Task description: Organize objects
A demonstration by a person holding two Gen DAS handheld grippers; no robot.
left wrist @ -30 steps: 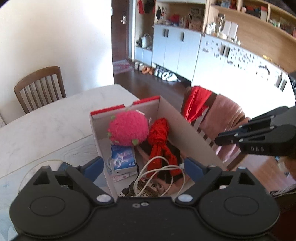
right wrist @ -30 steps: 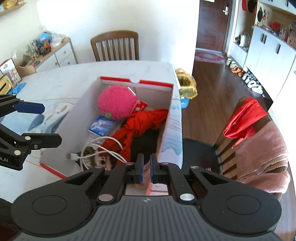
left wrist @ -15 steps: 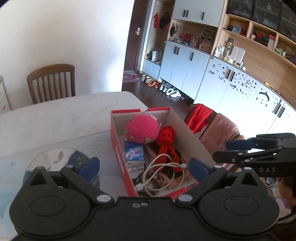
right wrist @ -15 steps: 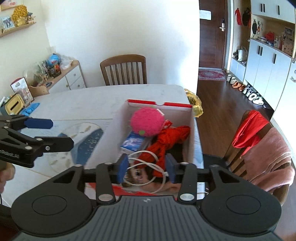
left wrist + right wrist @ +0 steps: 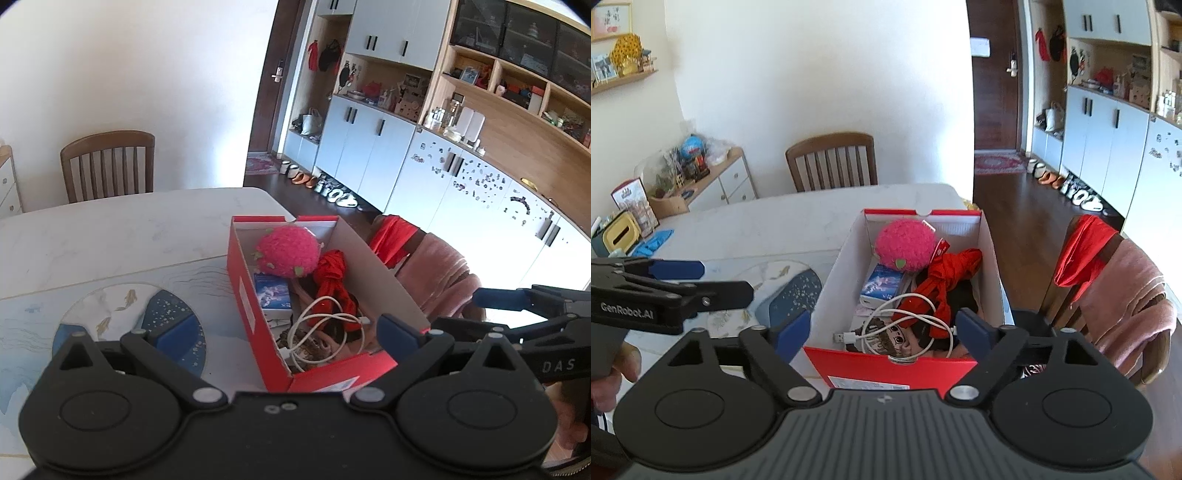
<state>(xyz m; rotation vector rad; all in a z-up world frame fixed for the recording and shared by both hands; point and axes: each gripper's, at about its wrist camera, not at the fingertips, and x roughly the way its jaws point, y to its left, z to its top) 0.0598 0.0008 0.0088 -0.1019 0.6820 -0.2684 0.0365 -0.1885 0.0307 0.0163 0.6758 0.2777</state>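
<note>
A red shoebox (image 5: 246,291) (image 5: 882,369) stands open on the white table. It holds a pink fuzzy ball (image 5: 288,251) (image 5: 905,243), a red cloth (image 5: 332,277) (image 5: 945,273), a small blue box (image 5: 272,293) (image 5: 882,284), a white cable (image 5: 317,328) (image 5: 886,328) and a printed doll face (image 5: 894,338). My left gripper (image 5: 286,332) is open and empty, above the box's near end. My right gripper (image 5: 882,328) is open and empty, just short of the box's near wall. Each gripper shows in the other's view, the right one (image 5: 524,306) and the left one (image 5: 676,280).
A blue and white fish placemat (image 5: 122,317) (image 5: 783,291) lies left of the box. A wooden chair (image 5: 107,166) (image 5: 833,160) stands at the table's far side. Another chair with red and pink cloths (image 5: 424,266) (image 5: 1115,280) stands right. Small items (image 5: 631,218) crowd the table's far left.
Both grippers have pulled back and up from the box, so it looks smaller and farther. The right gripper went from shut to wide open. The left stayed open.
</note>
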